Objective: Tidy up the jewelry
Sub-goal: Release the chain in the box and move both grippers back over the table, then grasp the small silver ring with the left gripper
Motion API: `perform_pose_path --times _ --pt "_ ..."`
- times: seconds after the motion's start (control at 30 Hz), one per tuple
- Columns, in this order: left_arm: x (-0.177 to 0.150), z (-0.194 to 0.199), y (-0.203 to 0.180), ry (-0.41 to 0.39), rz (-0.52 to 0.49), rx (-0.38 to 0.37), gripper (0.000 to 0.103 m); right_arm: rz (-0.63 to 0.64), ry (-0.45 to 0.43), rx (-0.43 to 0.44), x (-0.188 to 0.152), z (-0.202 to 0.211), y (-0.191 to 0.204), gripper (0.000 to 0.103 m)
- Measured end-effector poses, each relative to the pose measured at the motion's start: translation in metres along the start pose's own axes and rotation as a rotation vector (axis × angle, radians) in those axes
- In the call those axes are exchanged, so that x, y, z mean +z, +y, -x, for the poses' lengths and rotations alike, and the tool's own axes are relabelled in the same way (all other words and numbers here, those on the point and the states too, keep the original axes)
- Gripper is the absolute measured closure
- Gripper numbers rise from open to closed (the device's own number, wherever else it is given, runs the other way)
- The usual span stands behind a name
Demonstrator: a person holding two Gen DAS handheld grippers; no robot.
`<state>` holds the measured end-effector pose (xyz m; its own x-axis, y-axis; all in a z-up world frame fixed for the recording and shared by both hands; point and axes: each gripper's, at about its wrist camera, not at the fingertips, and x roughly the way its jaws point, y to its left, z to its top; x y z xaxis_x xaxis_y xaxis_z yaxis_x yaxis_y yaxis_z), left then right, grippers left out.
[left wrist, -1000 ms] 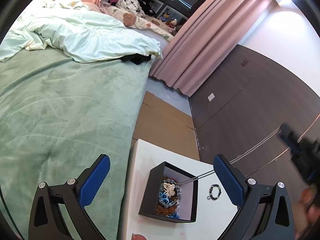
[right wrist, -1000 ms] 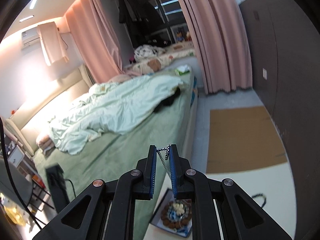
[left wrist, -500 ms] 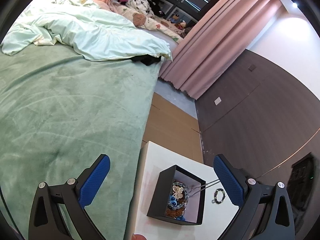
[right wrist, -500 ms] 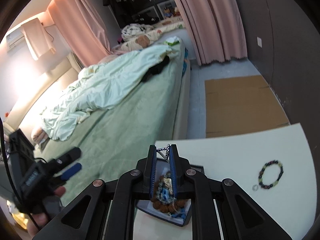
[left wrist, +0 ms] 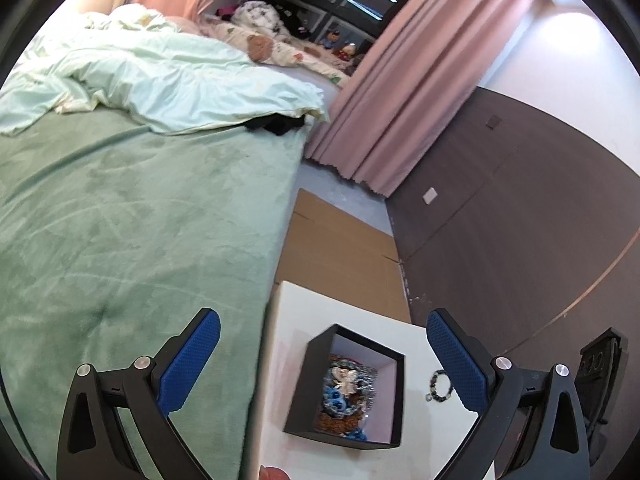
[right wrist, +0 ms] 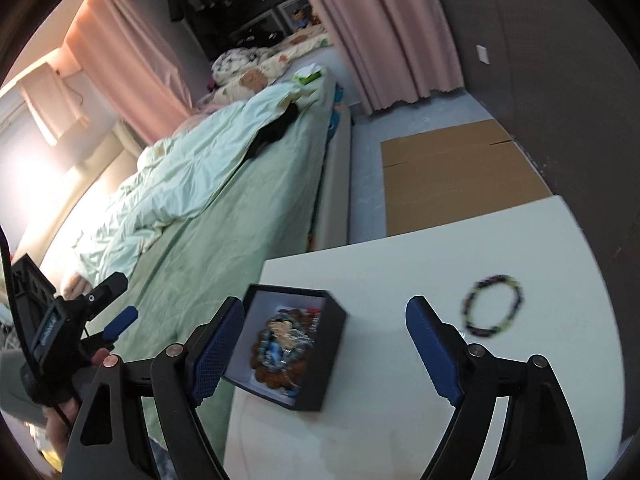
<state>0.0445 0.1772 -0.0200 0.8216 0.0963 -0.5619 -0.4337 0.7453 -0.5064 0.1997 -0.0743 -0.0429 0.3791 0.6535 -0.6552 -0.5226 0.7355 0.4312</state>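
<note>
A black jewelry box stands open on the white table. It holds a pile of jewelry with beads and a butterfly piece. A dark beaded bracelet lies on the table to the right of the box. My left gripper is open and empty above the box. My right gripper is open and empty, also above the box. The left gripper shows at the left edge of the right wrist view.
A bed with a green blanket runs along the table's left side. Flat cardboard lies on the floor beyond the table. A dark wall is on the right, and pink curtains hang behind.
My right gripper was shut on a silver chain above the box; now it is open and the chain is gone from its fingers. The left gripper stays open.
</note>
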Motion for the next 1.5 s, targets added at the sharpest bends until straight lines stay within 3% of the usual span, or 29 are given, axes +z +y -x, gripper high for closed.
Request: perform_pose_path --times 0.27,0.47,0.7,0.87,1.03,1.2,1.43,1.5 --pt "-0.024 -0.012 -0.051 0.022 -0.134 -0.028 0.0 -0.061 -0.027 0.022 -0.002 0.038 -0.044 0.019" --pt "-0.044 -0.03 -0.09 0.074 -0.256 -0.017 0.0 -0.094 0.033 -0.035 -0.008 0.05 -0.07 0.019" --pt "-0.072 -0.062 -0.131 0.167 -0.397 -0.031 0.0 -0.155 0.042 -0.13 -0.016 0.063 -0.113 0.019" --pt "-0.093 -0.086 -0.153 0.234 -0.486 -0.047 0.001 -0.205 0.078 -0.144 -0.015 0.058 -0.142 0.019" --pt "-0.113 -0.109 -0.174 0.29 -0.572 -0.045 0.014 -0.237 0.079 -0.132 -0.01 0.057 -0.16 0.019" --pt "-0.123 -0.132 -0.183 0.352 -0.588 -0.042 0.038 -0.261 0.087 -0.149 -0.006 0.055 -0.175 0.02" --pt "-0.143 -0.157 -0.197 0.408 -0.659 -0.036 0.052 -0.281 0.098 -0.172 0.002 0.05 -0.188 0.02" --pt "-0.148 -0.162 -0.198 0.427 -0.675 -0.042 0.06 -0.284 0.096 -0.177 0.003 0.05 -0.189 0.02"
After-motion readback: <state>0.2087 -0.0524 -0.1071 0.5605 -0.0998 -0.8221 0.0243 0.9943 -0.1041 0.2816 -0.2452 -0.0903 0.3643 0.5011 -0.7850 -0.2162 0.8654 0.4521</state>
